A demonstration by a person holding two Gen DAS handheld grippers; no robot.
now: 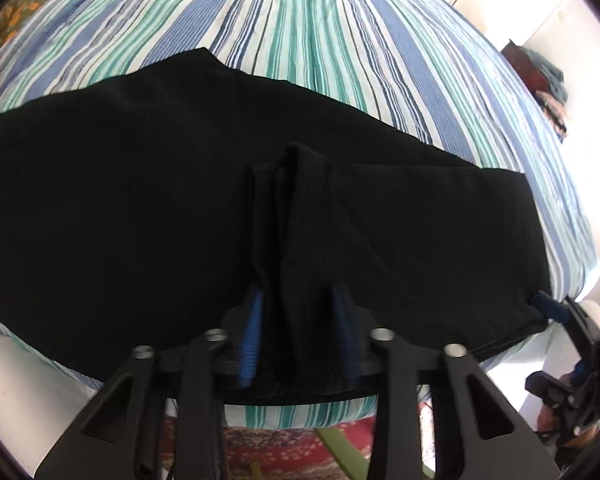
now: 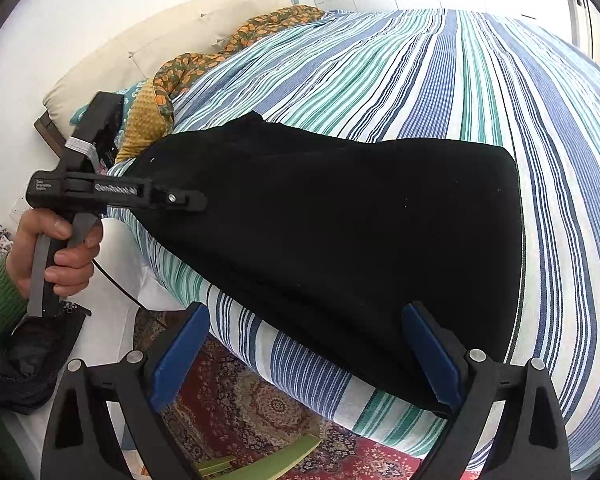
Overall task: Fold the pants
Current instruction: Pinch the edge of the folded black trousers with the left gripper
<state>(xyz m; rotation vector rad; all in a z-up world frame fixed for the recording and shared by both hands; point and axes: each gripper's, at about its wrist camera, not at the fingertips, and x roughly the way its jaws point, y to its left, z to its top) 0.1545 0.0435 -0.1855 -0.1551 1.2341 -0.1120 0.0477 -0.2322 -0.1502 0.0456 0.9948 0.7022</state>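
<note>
The left tool (image 1: 296, 332) is clenched on a bunched ridge of the black fabric pants (image 1: 140, 208), which rises between its blue-padded fingers (image 1: 252, 336). The right tool (image 2: 308, 356) is released, its blue pads spread wide with the near edge of the pants lying between them but not pinched, as far as the right wrist view shows.

The pants lie flat on the blue, teal and white striped bedspread (image 2: 440, 80), directly ahead of both tools, at the bed's near edge. The left tool holds them at that edge toward one end; the right tool sits at the same edge toward the squarer end.

The likeliest trouble, as I judge it, is a lopsided fold: with only one side gripped, lifting now would drag the cloth askew and pull the free end off the bed toward the patterned red rug (image 2: 260, 408) below the tools. The thick bunch in the left tool could also slip out or leave a creased lump.

The pants look dark, soft and matte, already doubled into a long panel with a rounded far outline. Detail within the black is hard to read.
</note>
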